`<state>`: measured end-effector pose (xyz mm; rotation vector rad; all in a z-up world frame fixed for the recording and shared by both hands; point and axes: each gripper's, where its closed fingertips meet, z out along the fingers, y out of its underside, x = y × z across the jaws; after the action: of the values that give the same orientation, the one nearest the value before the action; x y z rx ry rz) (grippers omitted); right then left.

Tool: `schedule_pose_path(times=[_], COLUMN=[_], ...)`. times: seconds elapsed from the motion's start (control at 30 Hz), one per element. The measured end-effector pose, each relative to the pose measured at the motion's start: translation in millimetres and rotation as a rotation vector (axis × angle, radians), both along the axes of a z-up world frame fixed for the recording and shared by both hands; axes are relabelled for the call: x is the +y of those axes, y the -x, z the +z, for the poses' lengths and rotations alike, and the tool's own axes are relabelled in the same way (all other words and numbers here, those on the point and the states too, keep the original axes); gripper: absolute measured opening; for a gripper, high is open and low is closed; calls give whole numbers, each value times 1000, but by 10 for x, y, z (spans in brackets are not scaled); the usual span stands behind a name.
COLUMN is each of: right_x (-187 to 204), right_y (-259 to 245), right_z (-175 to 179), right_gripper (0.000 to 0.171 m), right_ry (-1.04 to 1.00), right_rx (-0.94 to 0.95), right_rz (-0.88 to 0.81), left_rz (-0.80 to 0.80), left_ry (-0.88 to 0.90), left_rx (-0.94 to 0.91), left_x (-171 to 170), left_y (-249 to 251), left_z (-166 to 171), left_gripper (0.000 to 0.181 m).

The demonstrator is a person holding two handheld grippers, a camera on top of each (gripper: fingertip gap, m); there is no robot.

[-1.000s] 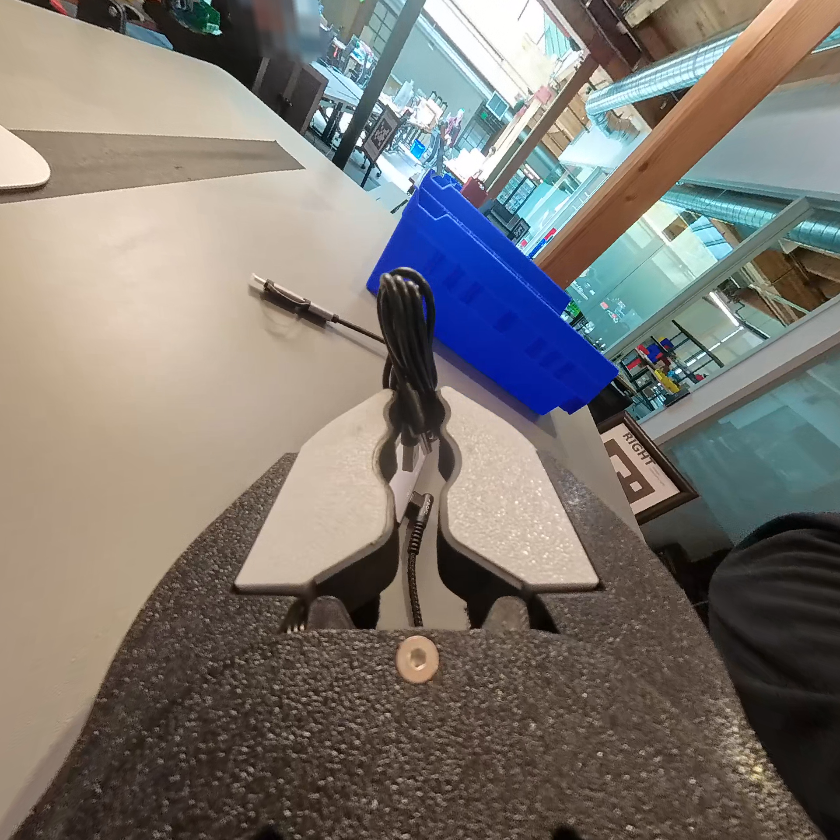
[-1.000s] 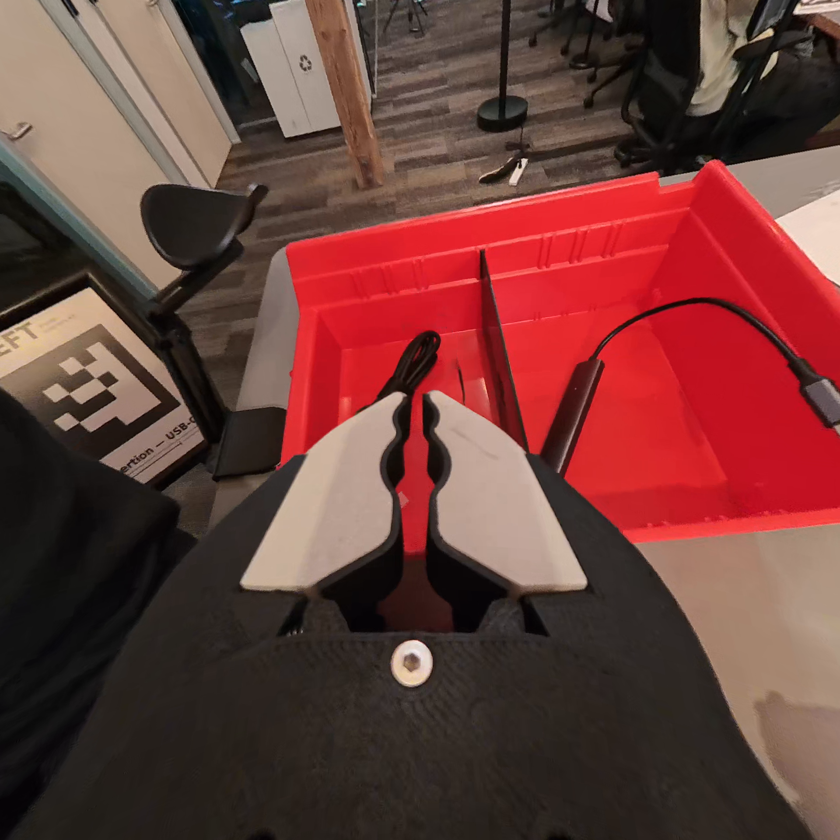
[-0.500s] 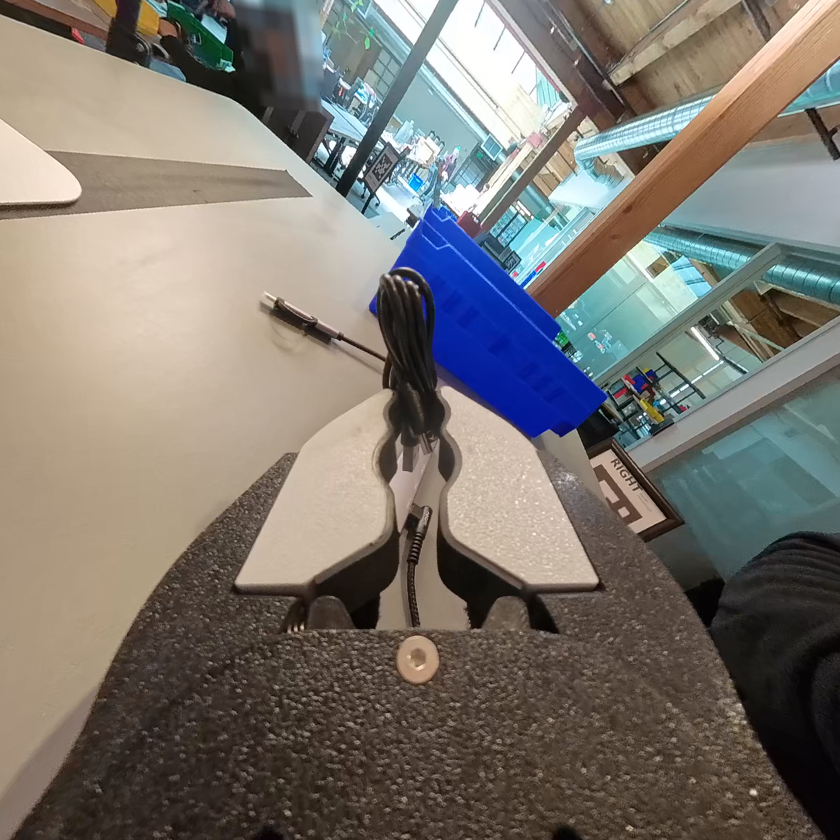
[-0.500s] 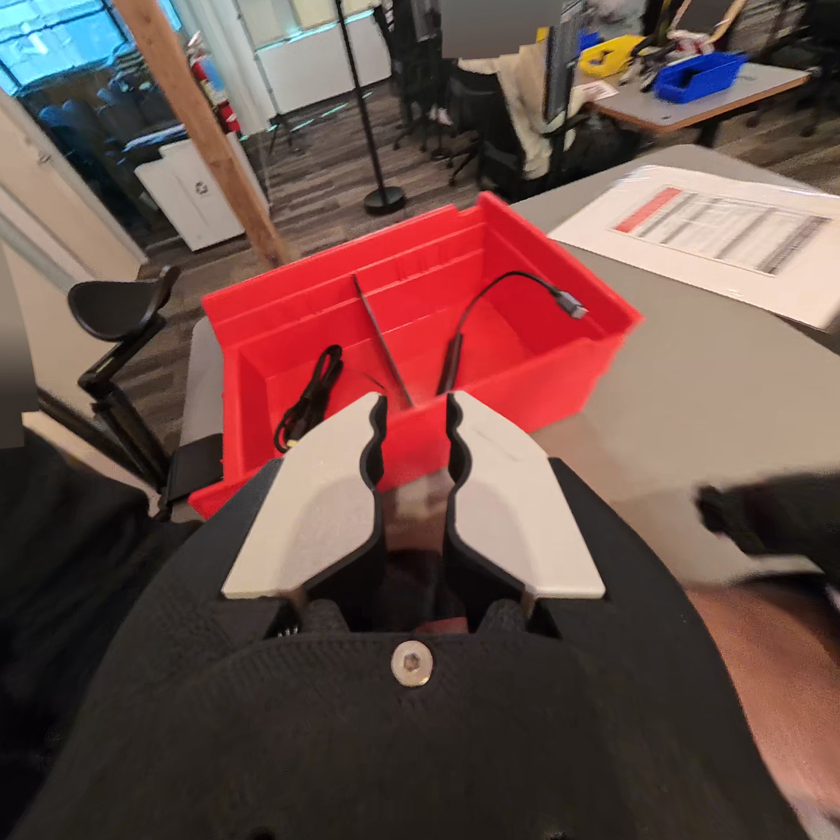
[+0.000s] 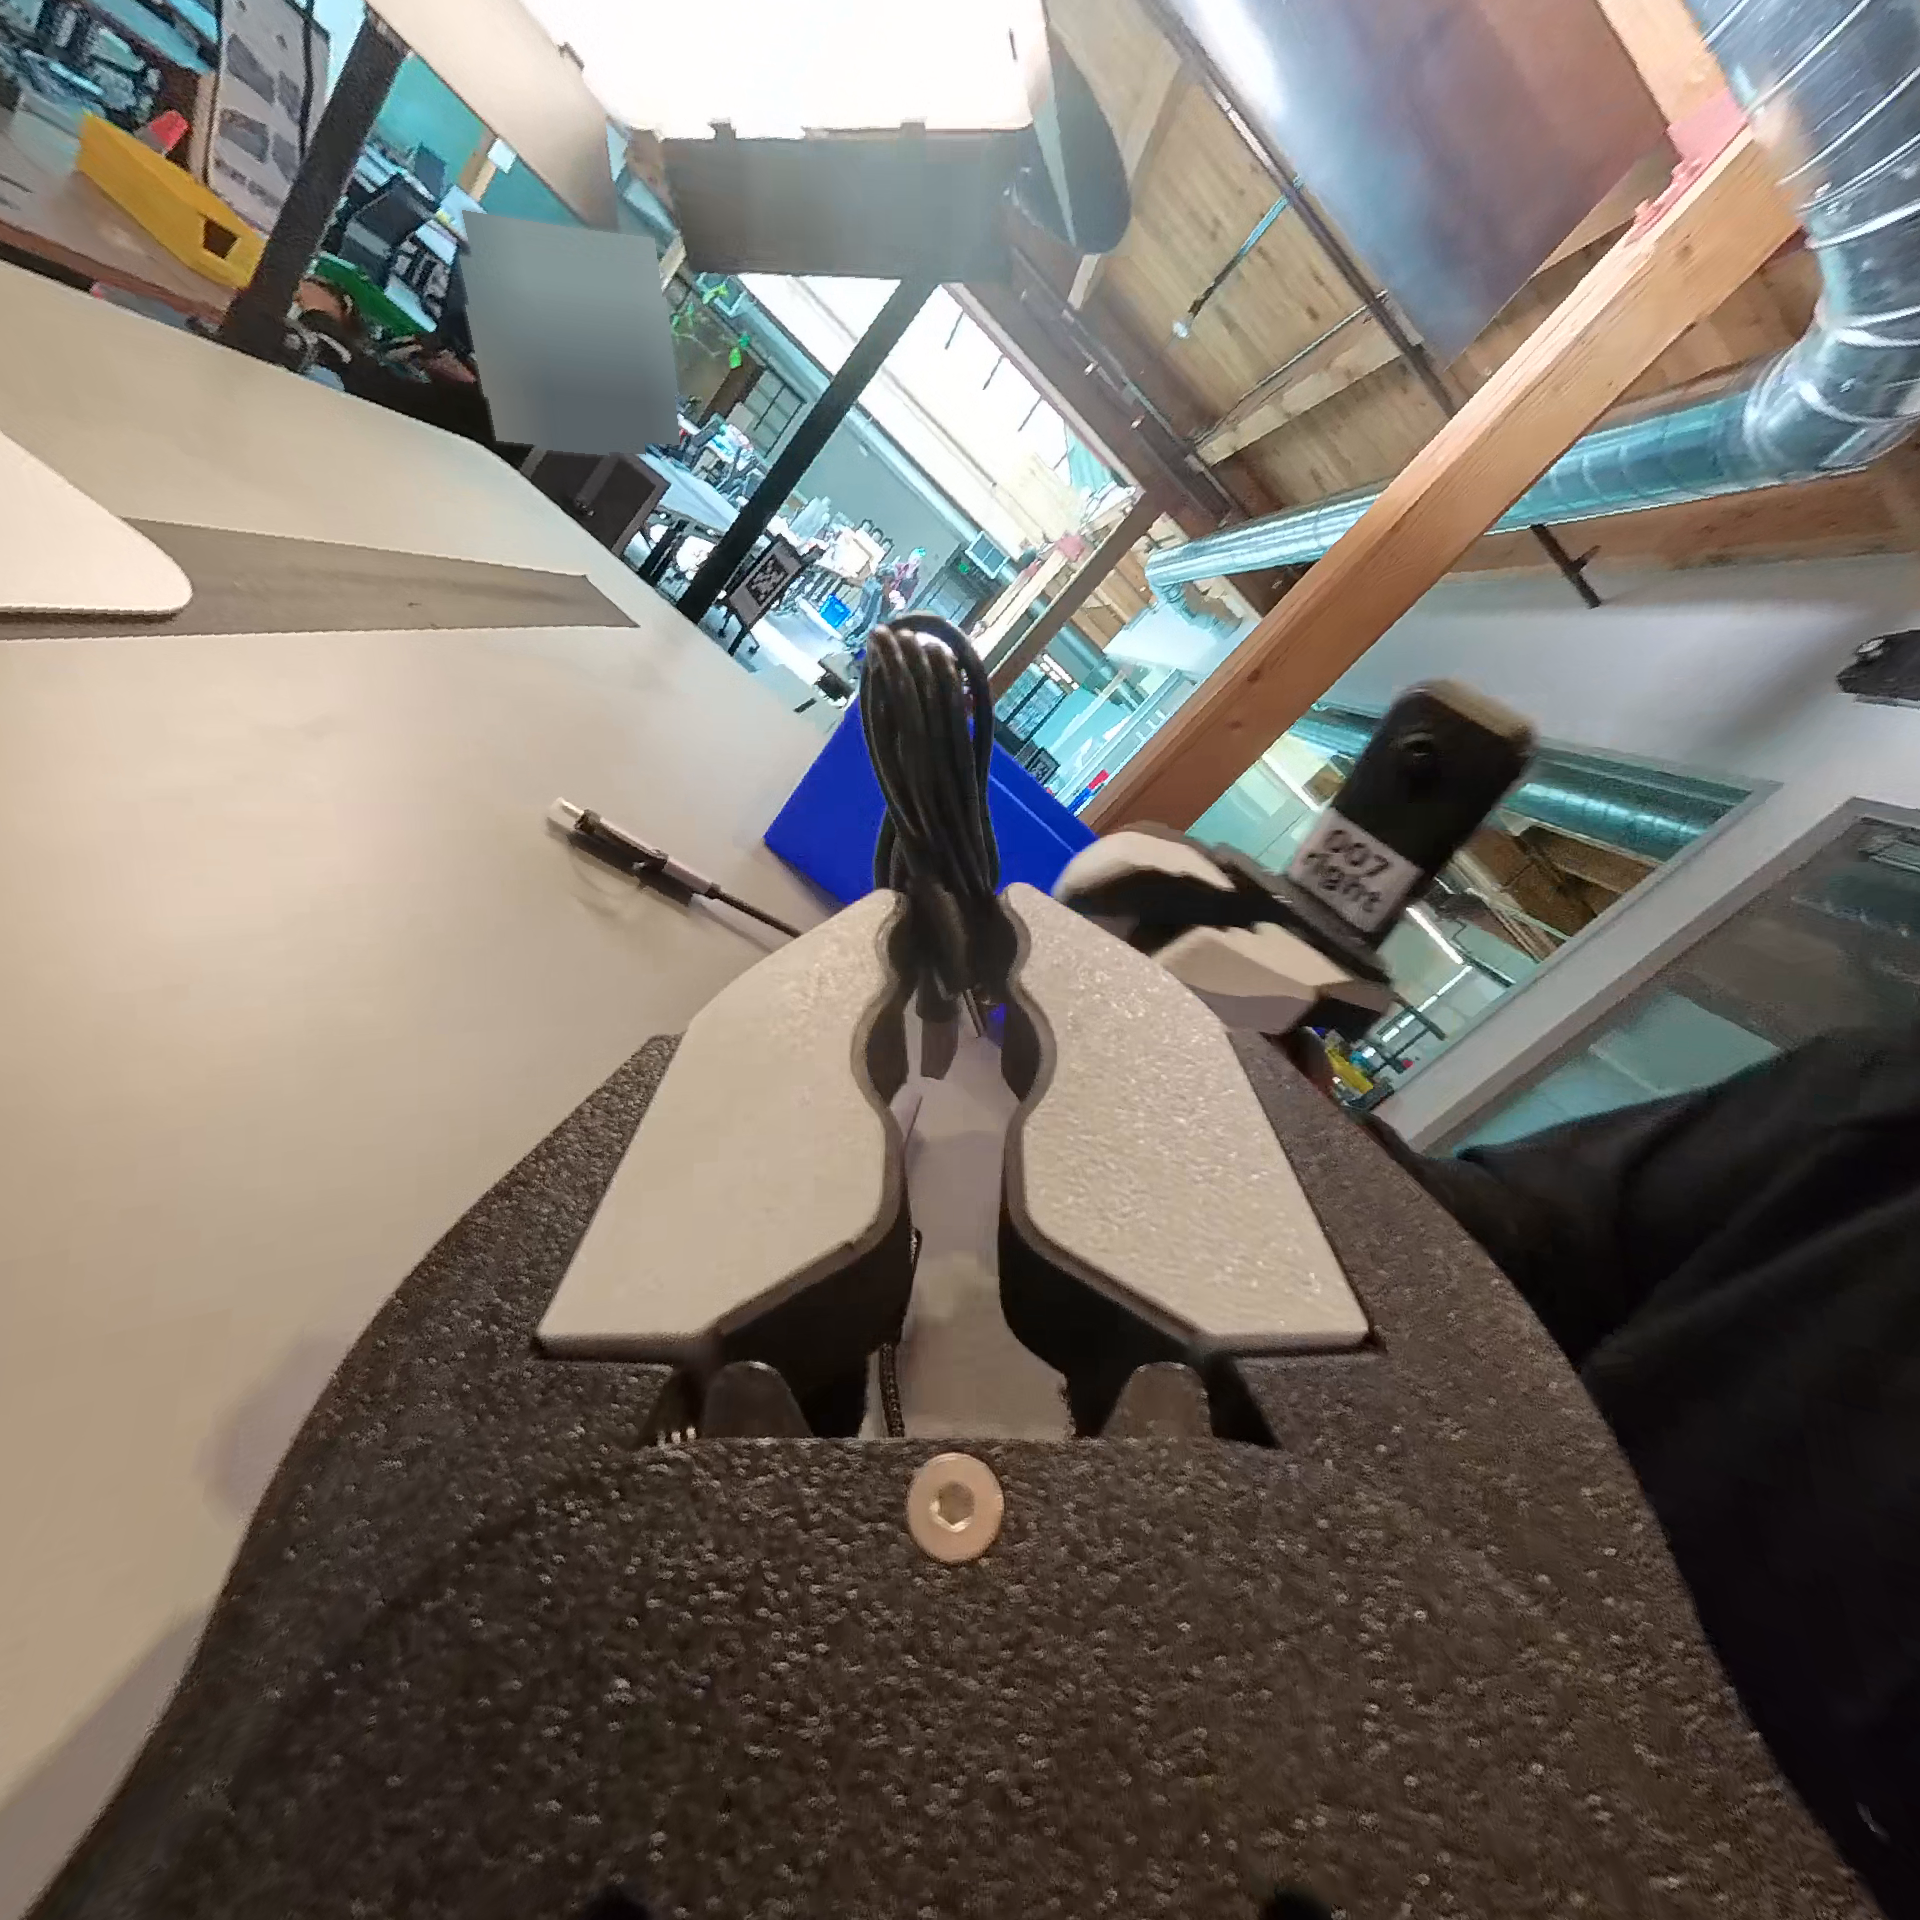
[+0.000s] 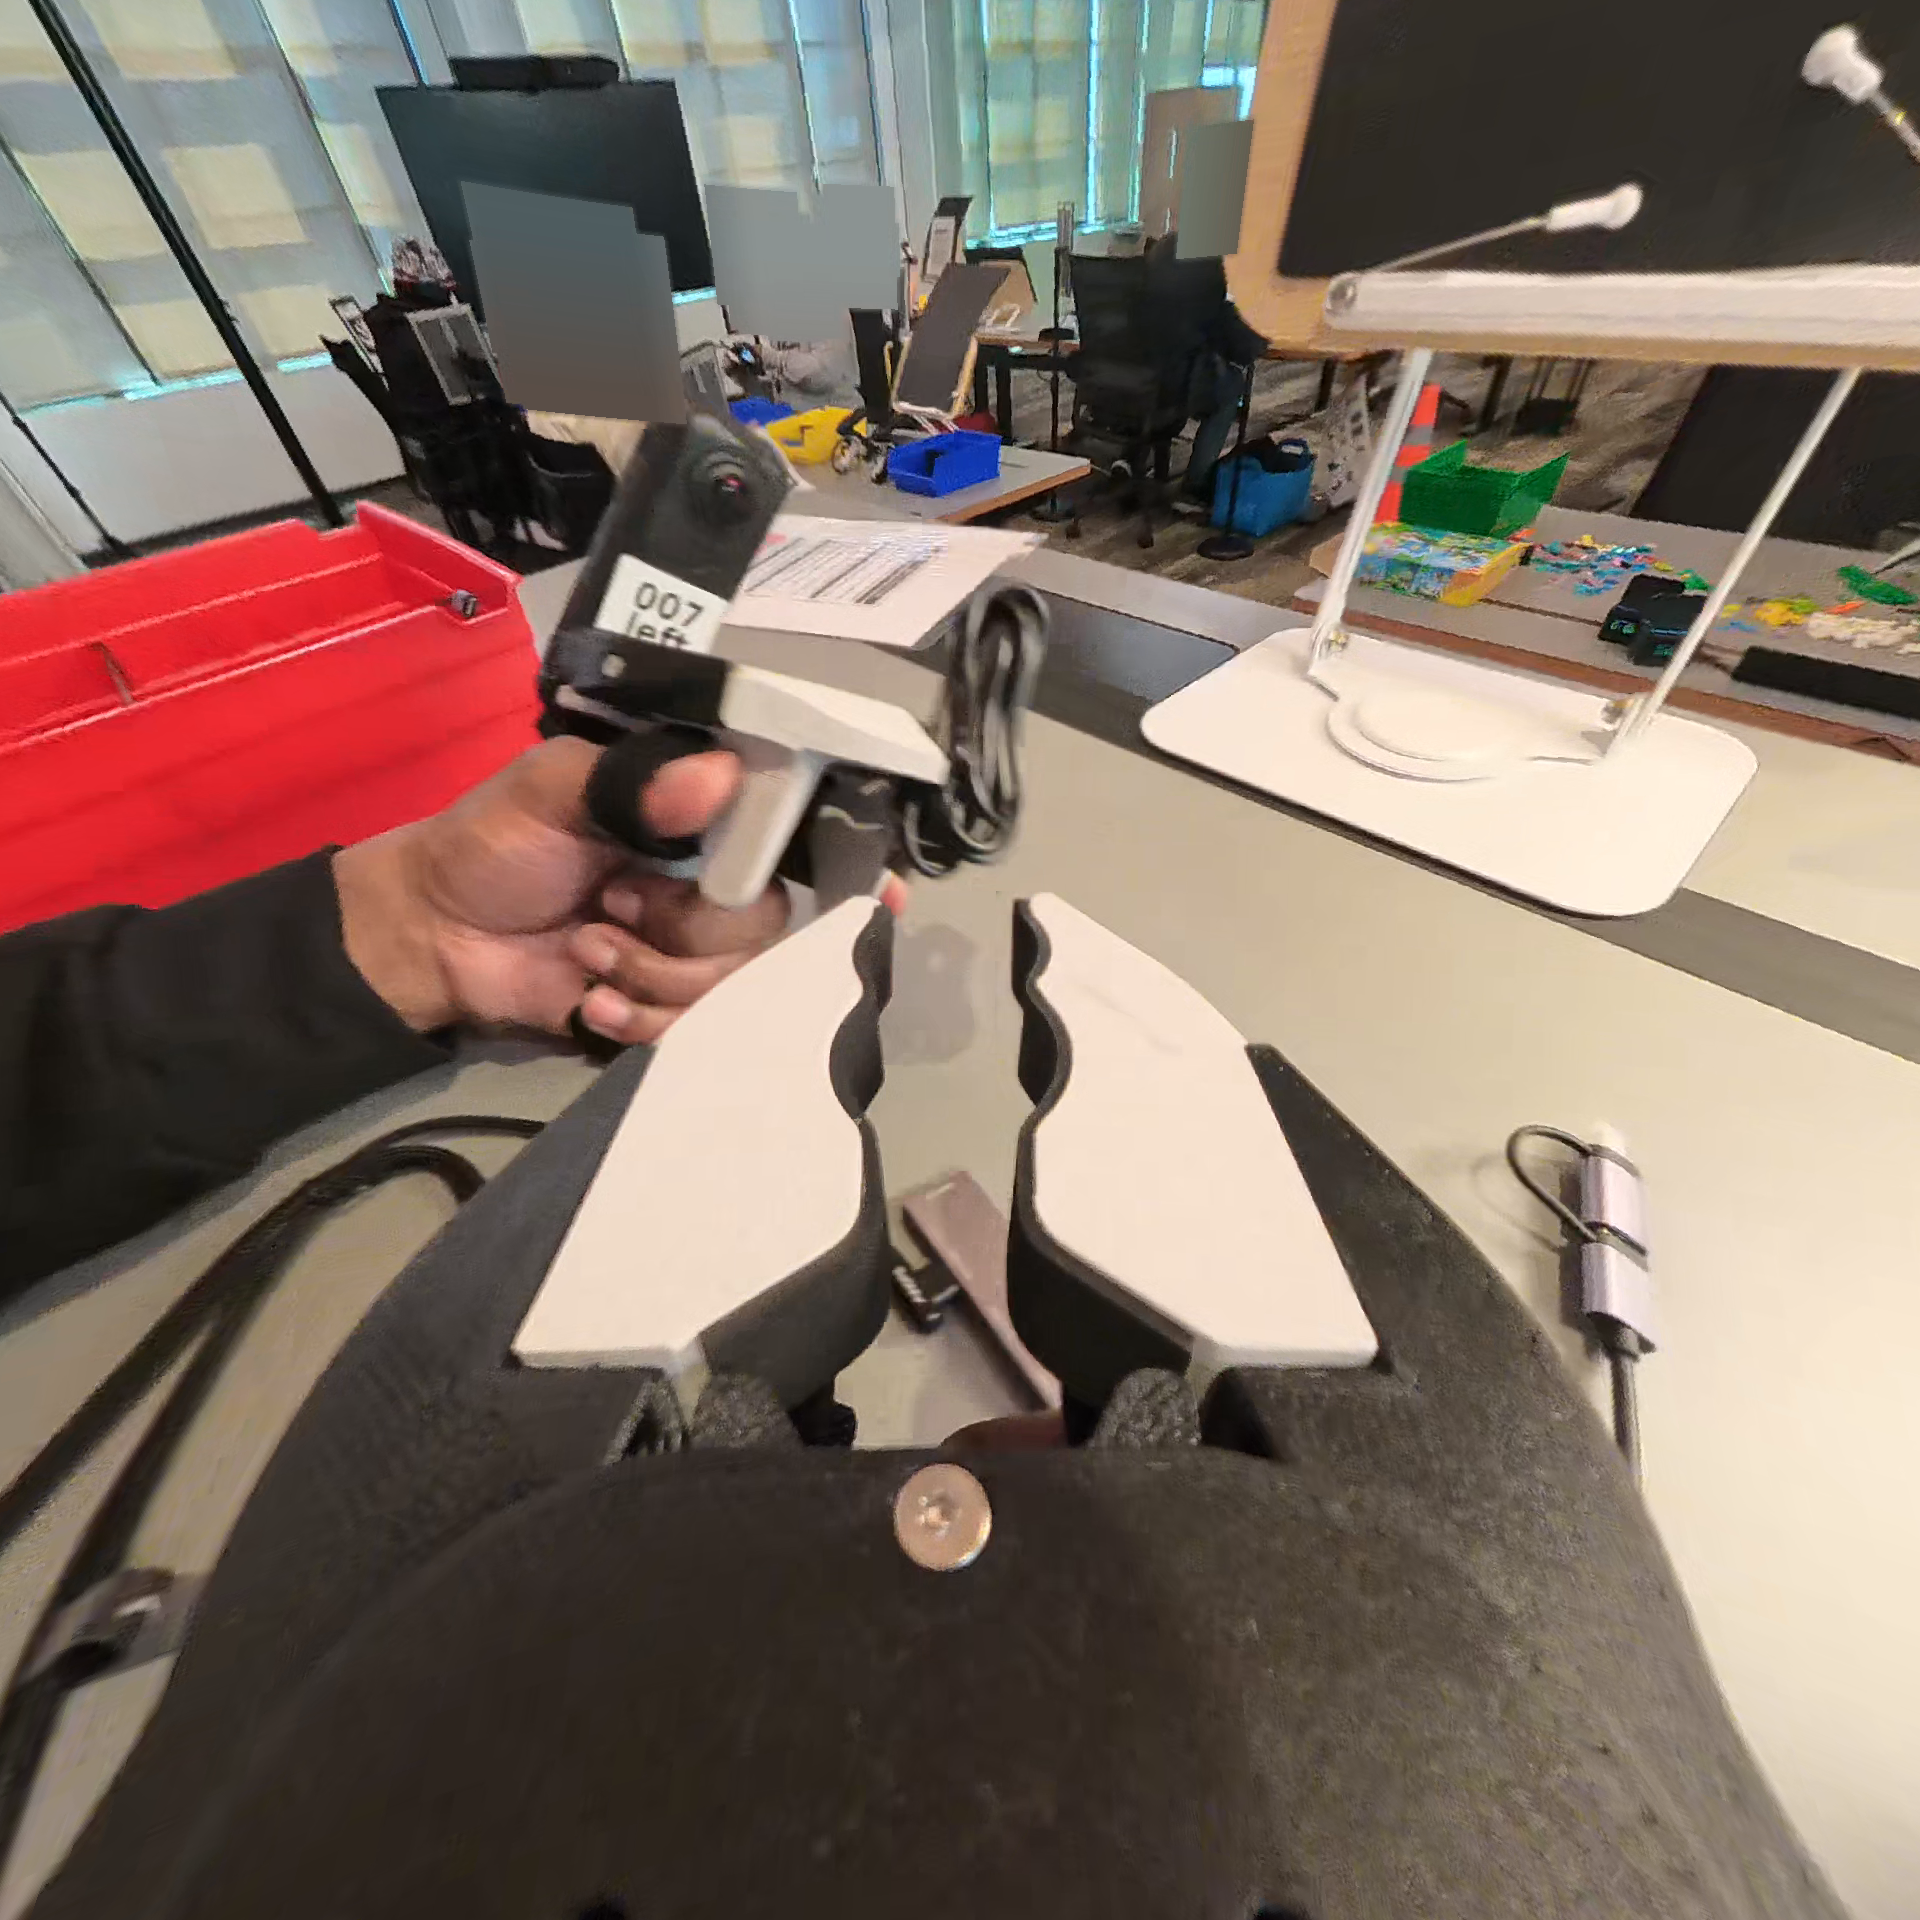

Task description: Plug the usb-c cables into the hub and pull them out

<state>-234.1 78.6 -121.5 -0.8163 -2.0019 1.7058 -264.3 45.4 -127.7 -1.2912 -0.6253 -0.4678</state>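
The left tongs (image 5: 951, 935) stay clamped on the bundled black cable (image 5: 930, 758), whose loops stand up past the fingertips; in the right wrist view the same bundle (image 6: 987, 717) hangs from those tongs (image 6: 940, 748), held up off the grey surface (image 6: 1351, 1039) by a hand (image 6: 540, 894). Compared with a second ago, the left view has tilted upward, so the blue bin (image 5: 831, 831) is now mostly hidden behind the cable. The other gripper, absent before, now shows just to the right of the bundle.

The right tongs (image 6: 951, 914) have left the red bin (image 6: 260, 686), which now sits well off to the left. Their jaws have spread from nearly closed to a moderate gap, holding nothing. They hover over the surface just beside the left gripper. Beneath that gap lies the dark hub (image 6: 961, 1236) on the surface. To the right lies a grey cable plug with a looped tie (image 6: 1605, 1236); the left wrist view shows it (image 5: 644, 862) lying in the same place as before. A white stand base (image 6: 1455, 758) rests farther back.
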Motion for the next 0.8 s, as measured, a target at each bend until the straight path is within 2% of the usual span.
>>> schedule_pose_path(times=[0.2, 0.37, 0.63, 0.8], right_x=[-174, -197, -111, -156], right_y=[187, 108, 23, -41], right_z=[-265, -138, 17, 33], right_gripper=[23, 21, 22, 29], right_ry=[9, 83, 255, 250], right_rx=[-14, 46, 44, 69], right_rz=[113, 134, 195, 235], left_rz=[30, -22, -115, -117], left_ry=[-20, -15, -218, -153], left_rx=[41, 124, 140, 145], left_x=[-34, 19, -136, -23], left_y=[-65, -223, -341, -342], left_z=[44, 83, 298, 239], left_gripper=[14, 14, 14, 13])
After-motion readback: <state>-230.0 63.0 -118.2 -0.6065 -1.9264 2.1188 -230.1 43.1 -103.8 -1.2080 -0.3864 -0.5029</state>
